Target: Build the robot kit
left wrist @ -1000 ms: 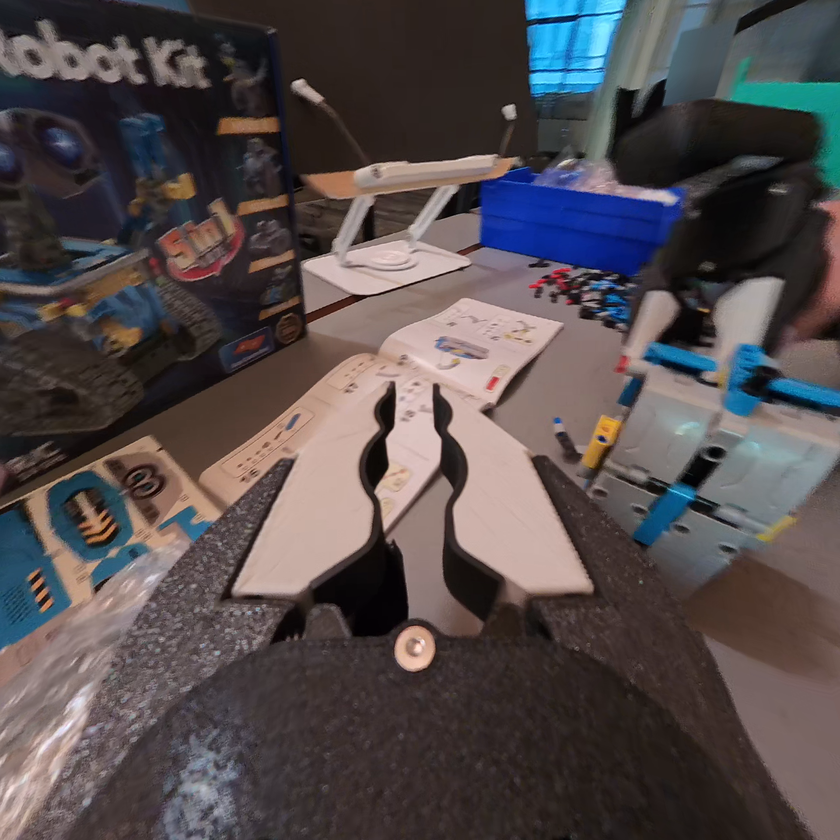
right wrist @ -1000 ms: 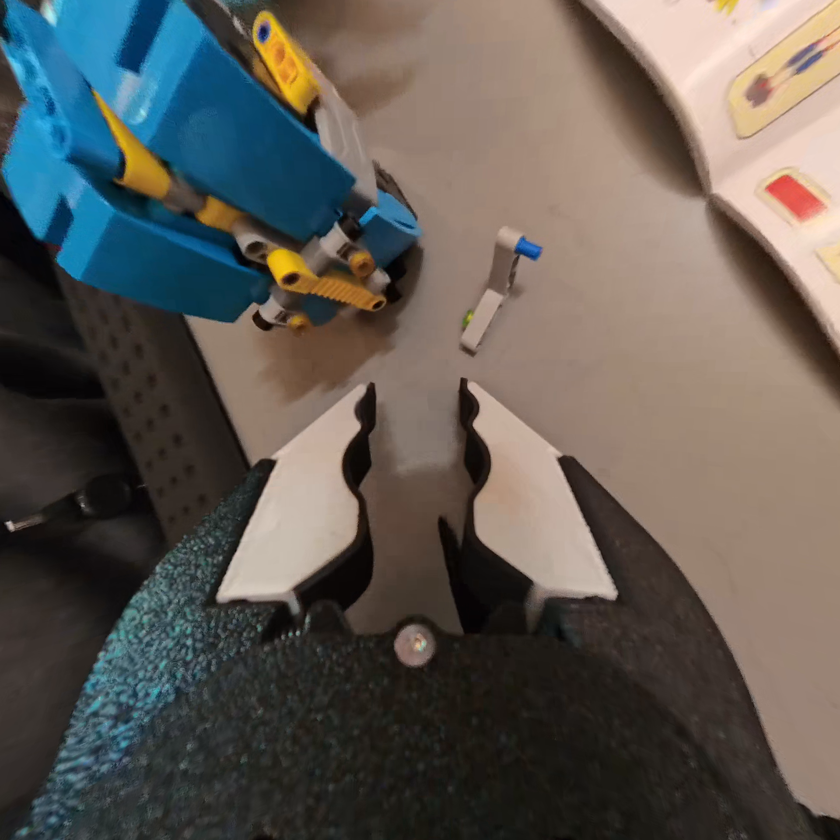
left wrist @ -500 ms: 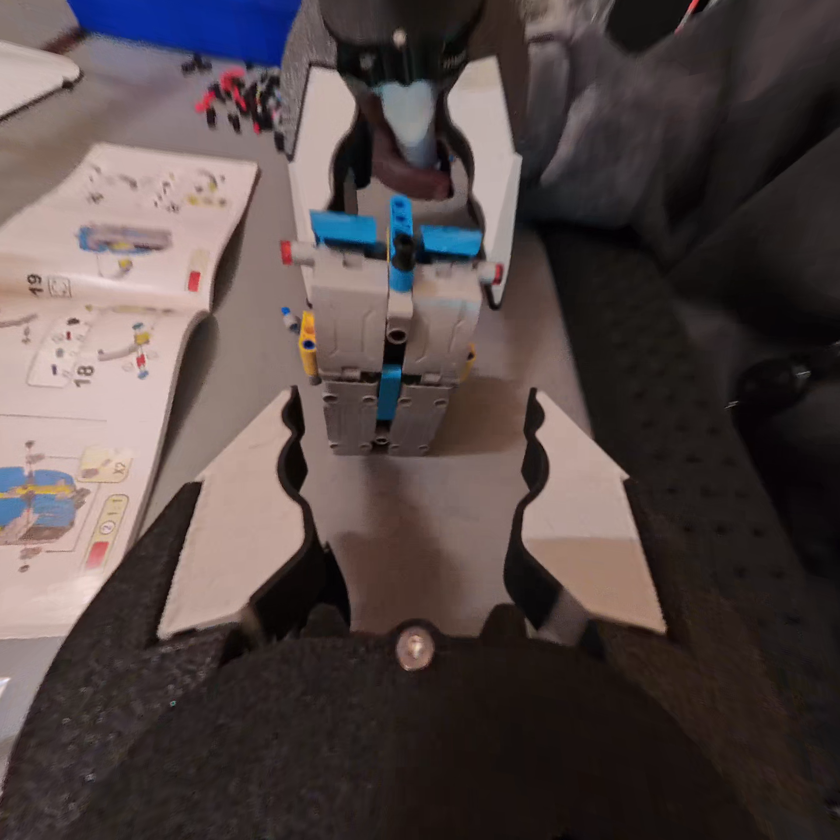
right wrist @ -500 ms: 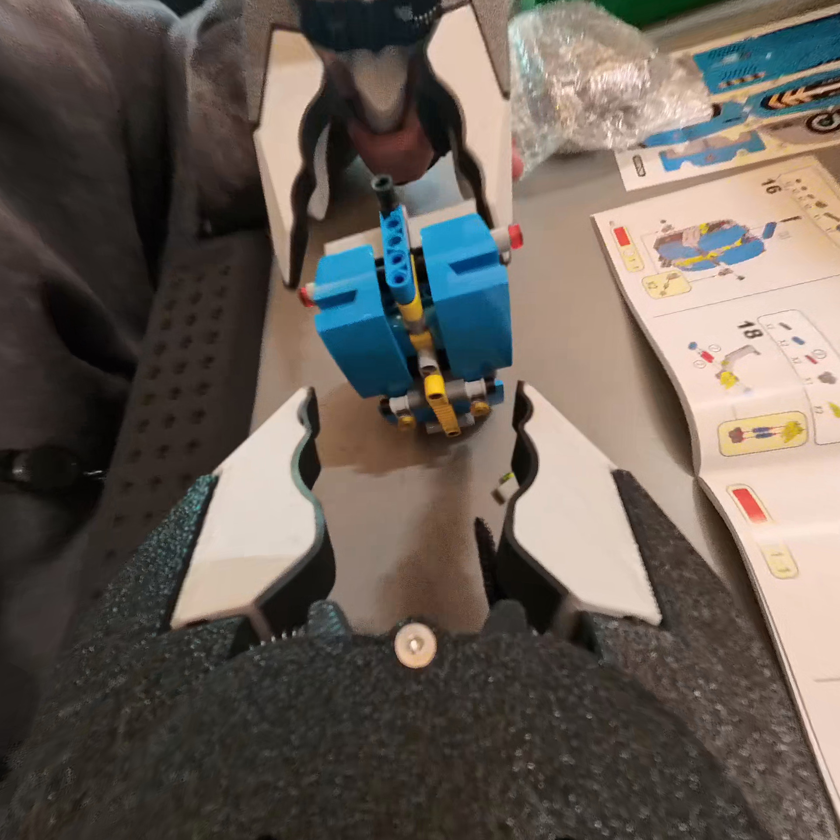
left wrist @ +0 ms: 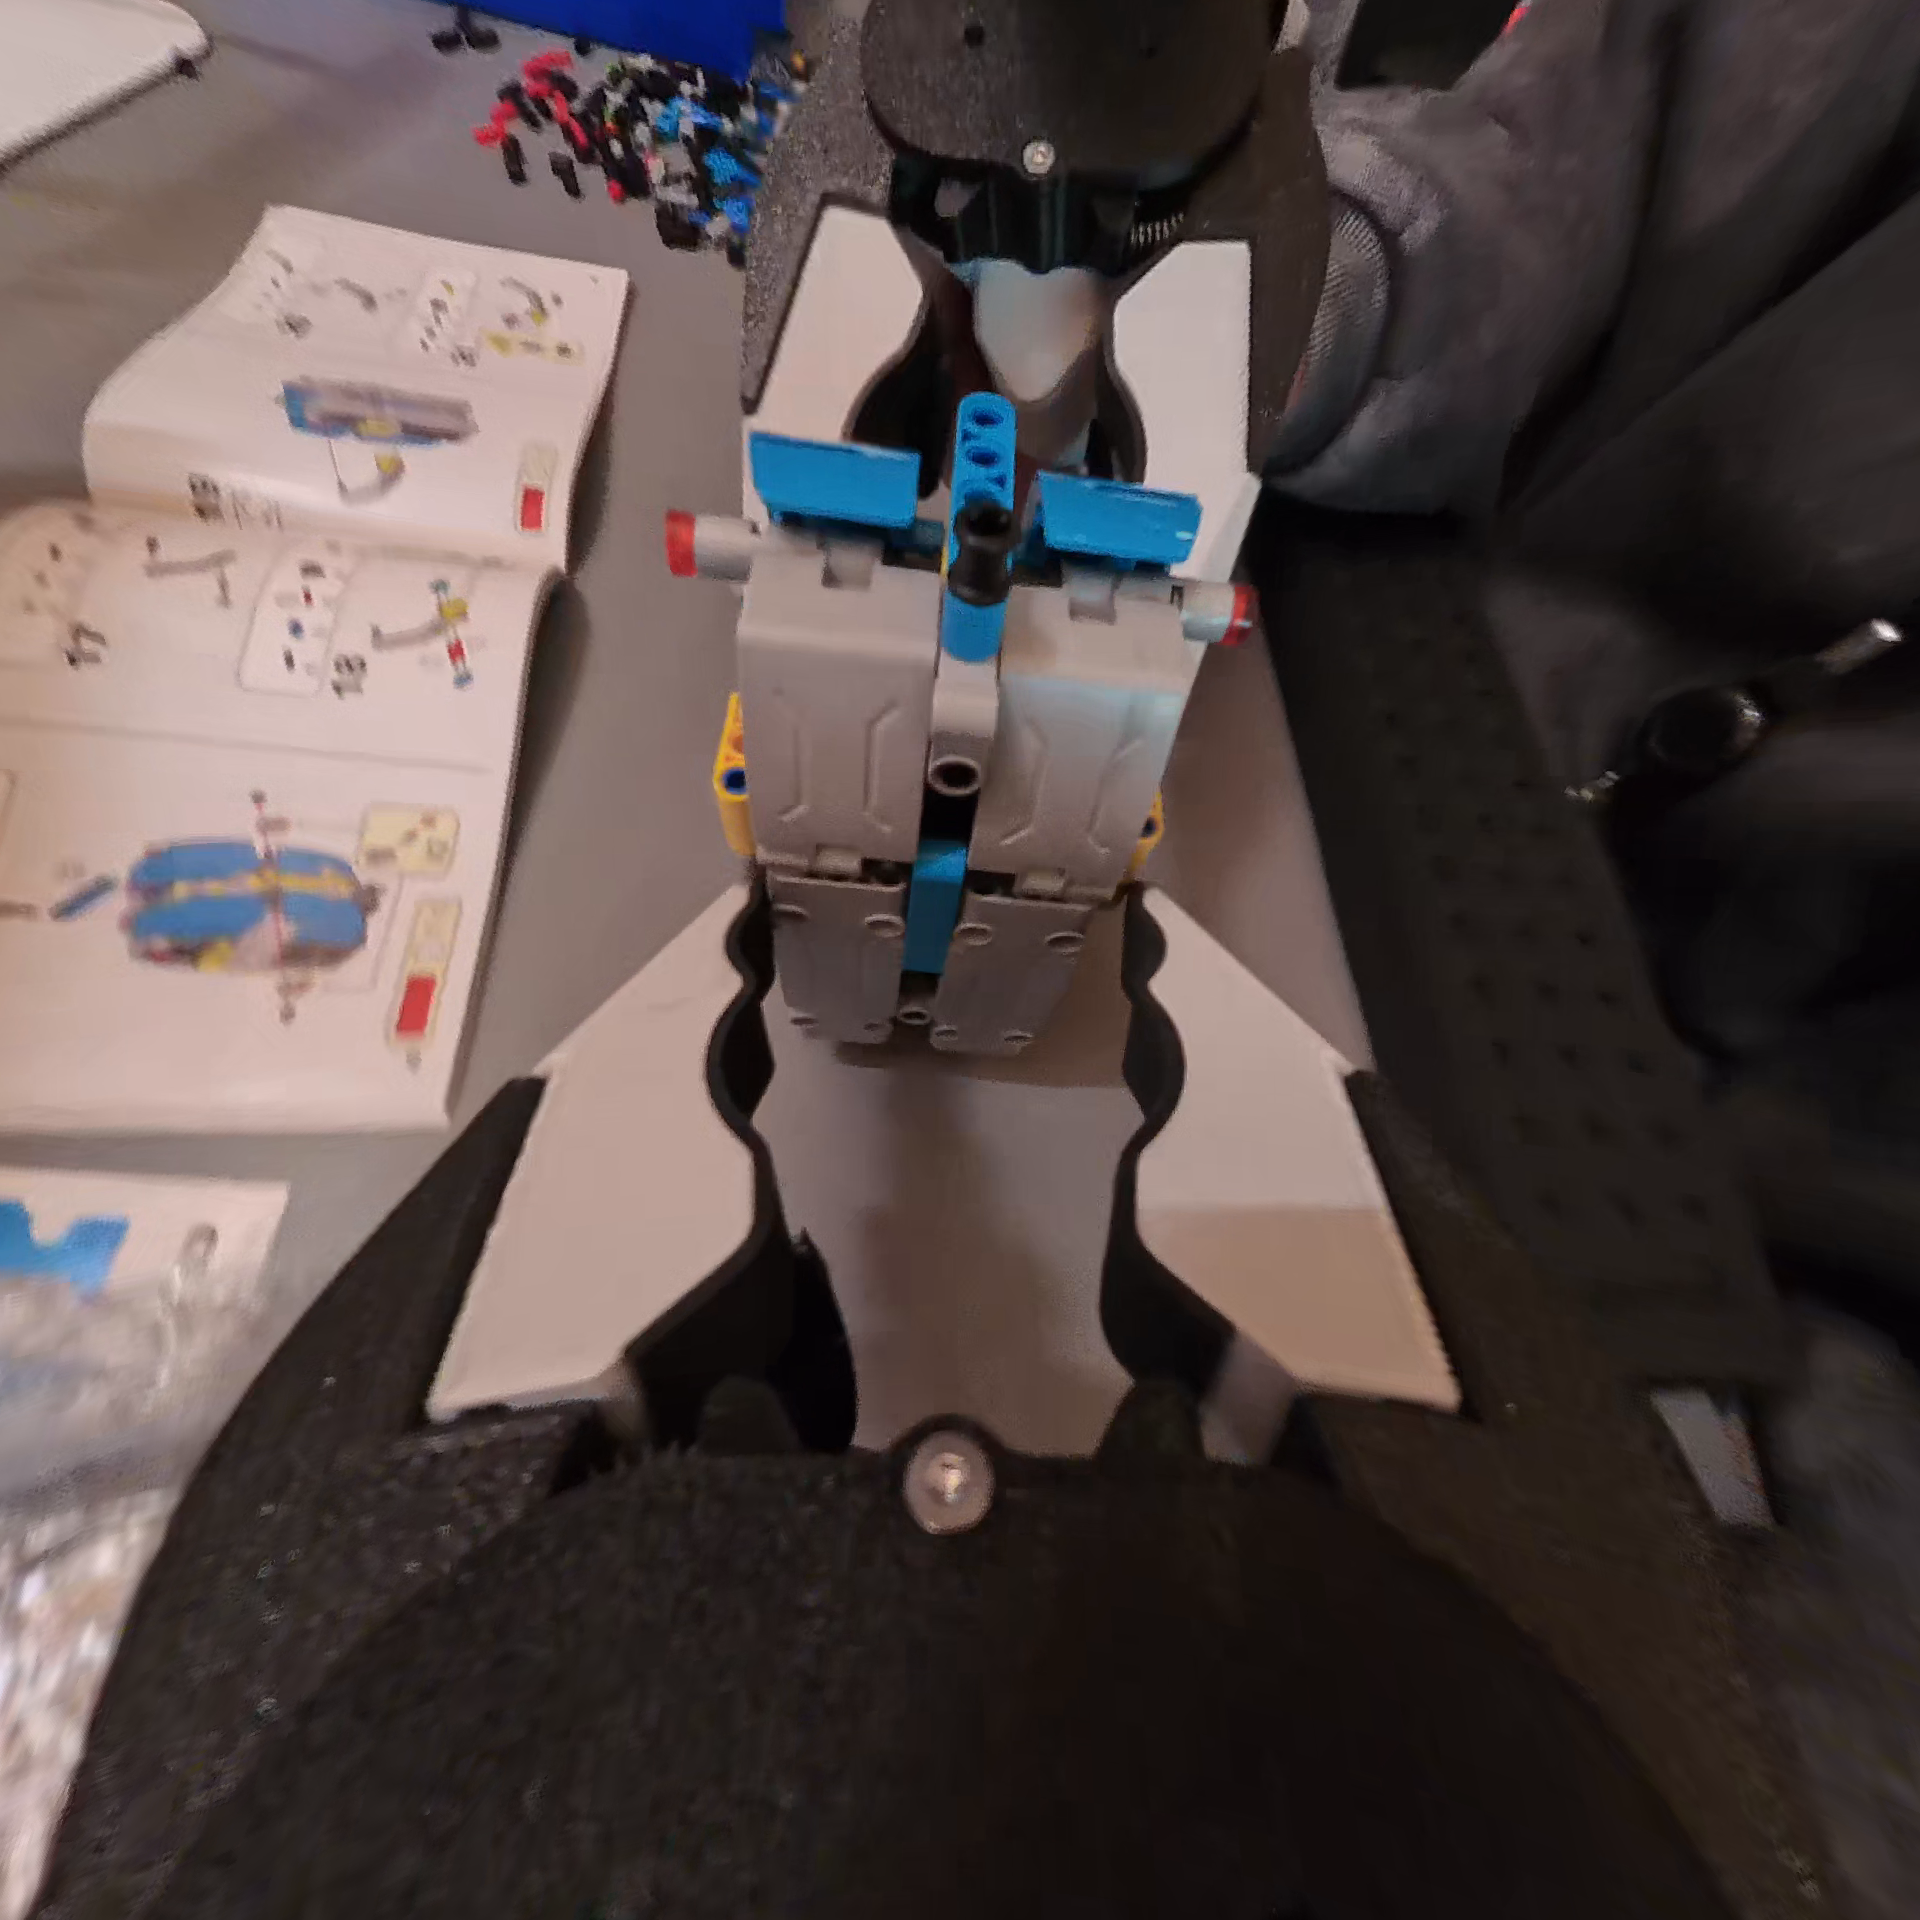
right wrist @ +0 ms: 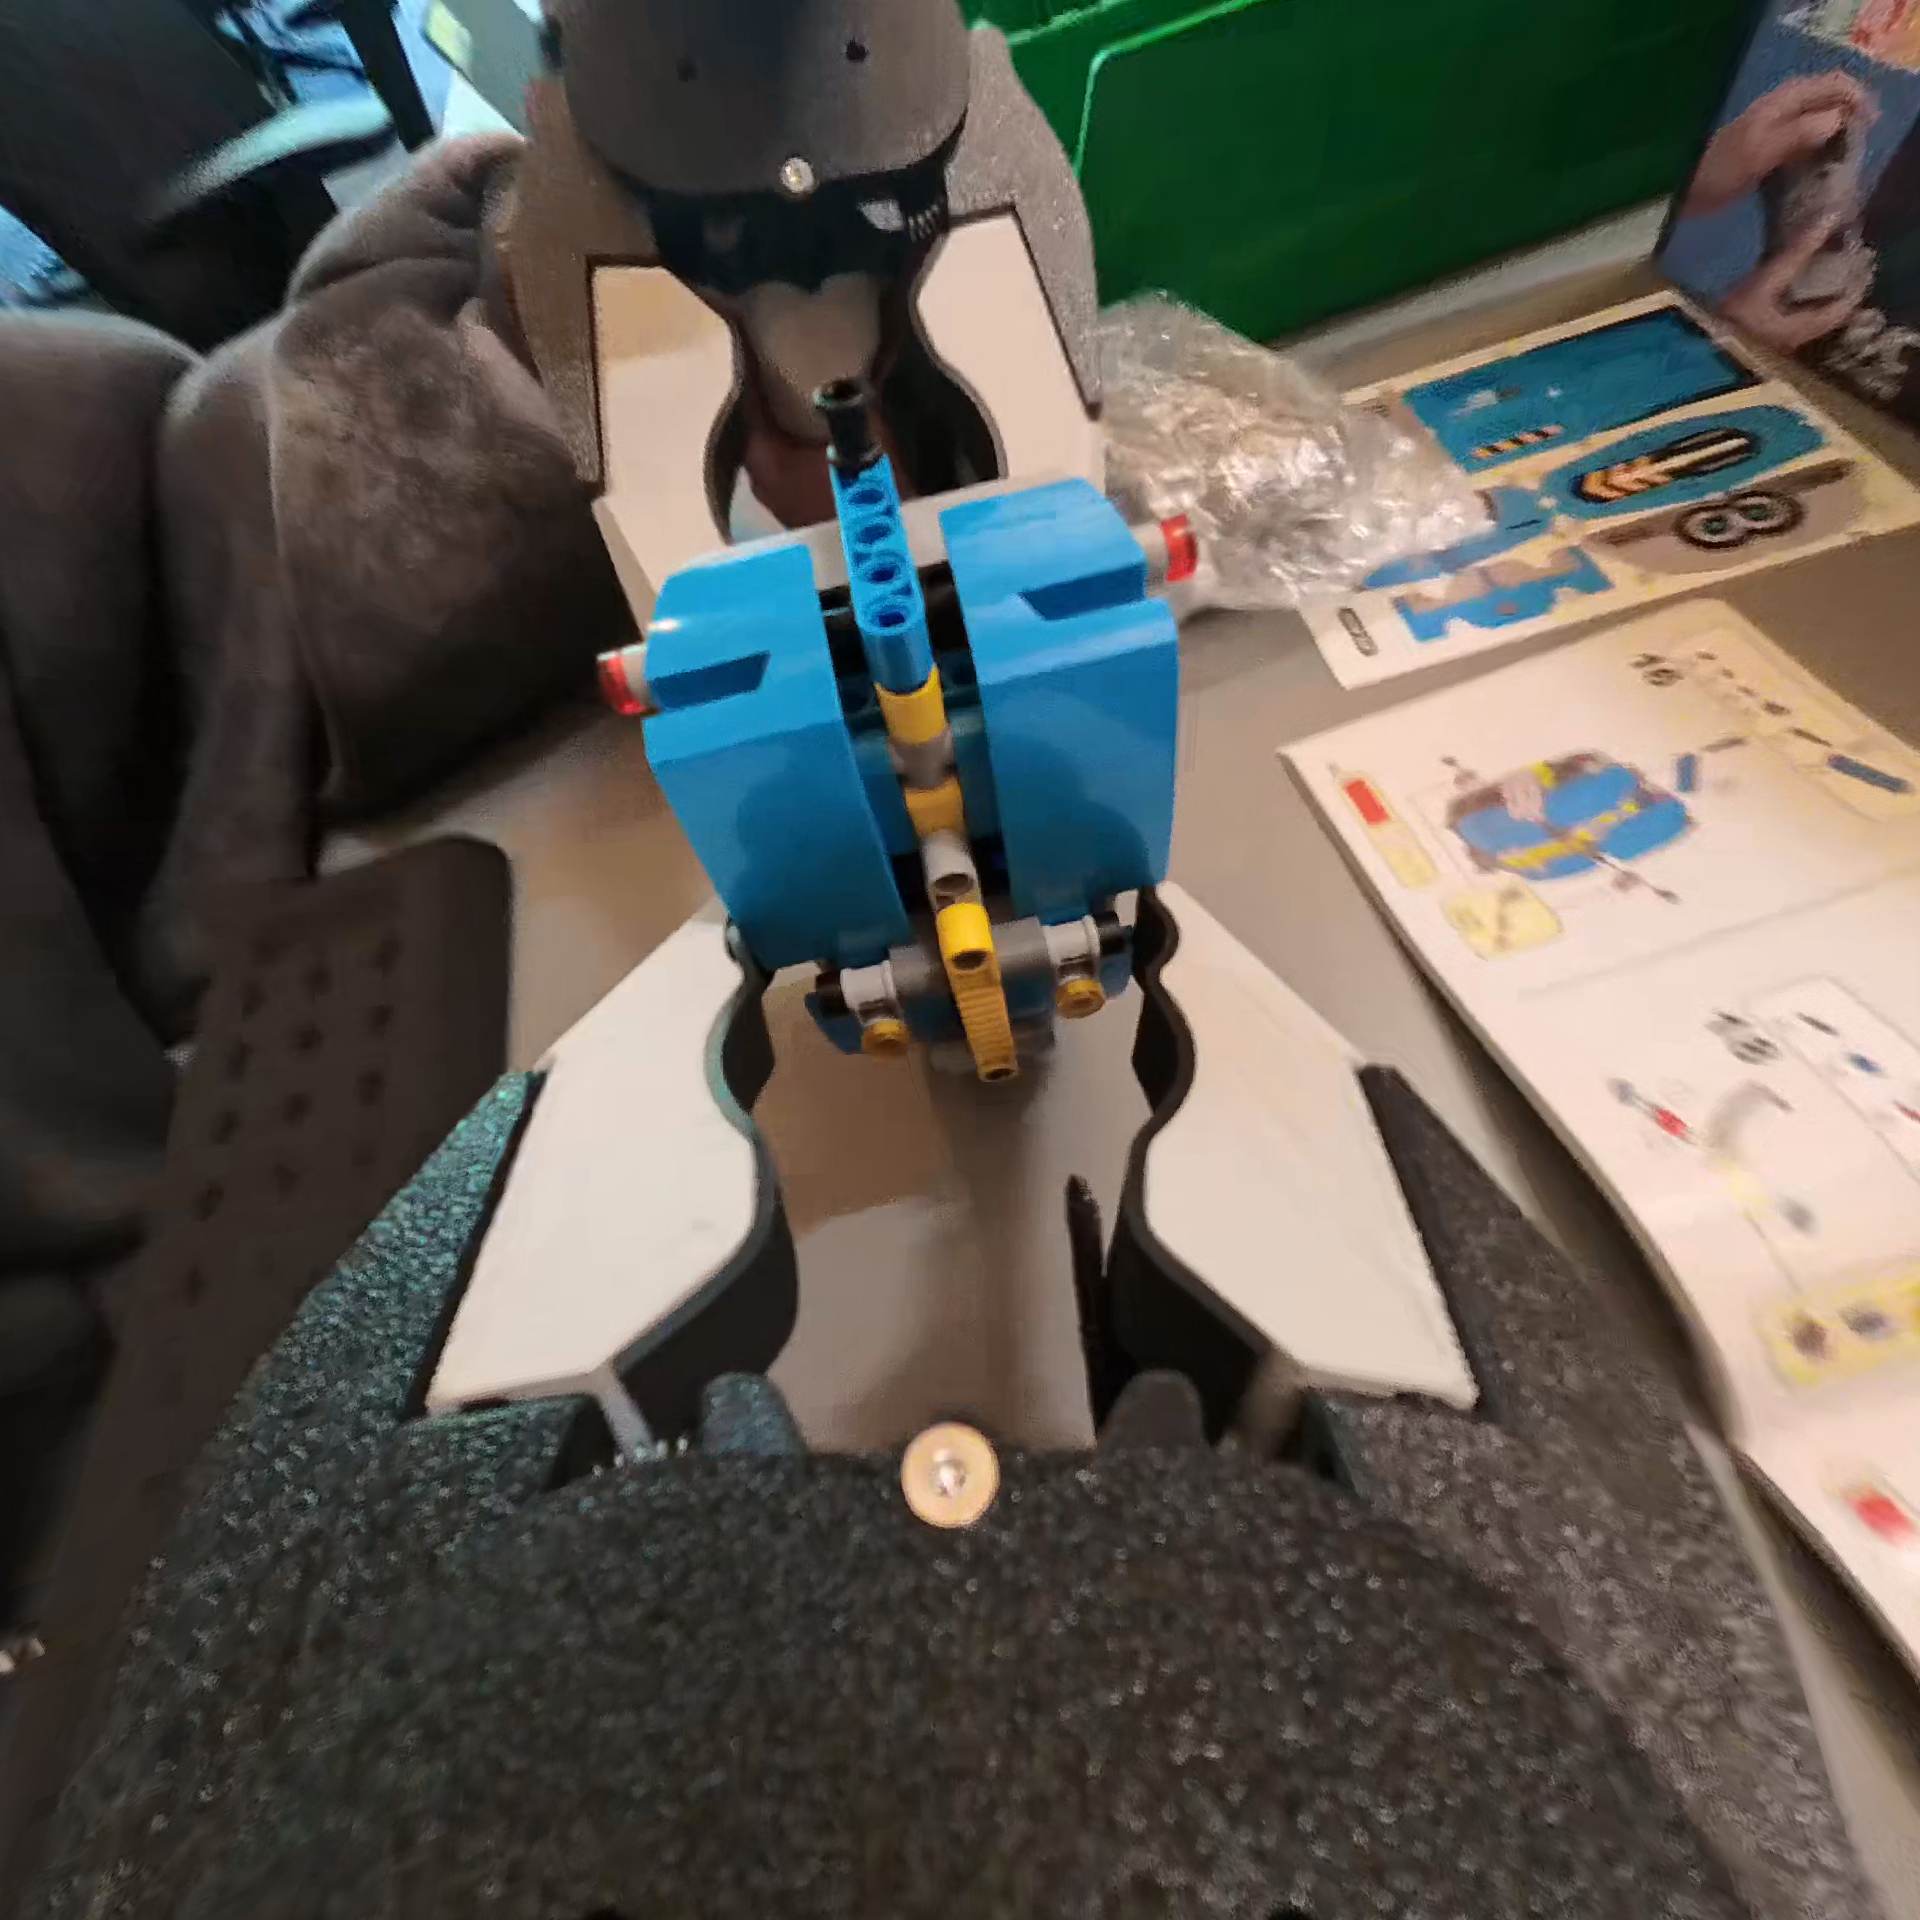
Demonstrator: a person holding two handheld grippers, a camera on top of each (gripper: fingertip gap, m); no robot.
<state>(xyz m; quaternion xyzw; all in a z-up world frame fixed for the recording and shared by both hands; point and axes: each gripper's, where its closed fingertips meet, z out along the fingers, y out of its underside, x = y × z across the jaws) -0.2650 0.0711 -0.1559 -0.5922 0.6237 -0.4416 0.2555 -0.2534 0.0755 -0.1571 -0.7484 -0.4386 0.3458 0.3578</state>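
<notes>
hobby workbench | instruction booklet [left wrist: 312,582] | loose bricks [left wrist: 634,114] | green bins [right wrist: 1351,135]

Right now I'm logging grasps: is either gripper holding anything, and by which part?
It cannot be told. Both the left gripper and the right gripper straddle the brick model's lower end, jaws wide; contact isn't clearly visible.

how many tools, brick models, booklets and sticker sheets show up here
tools: 2, the left tool and the right tool, both open
brick model: 1
open booklet: 1
sticker sheet: 1
total: 5
</notes>
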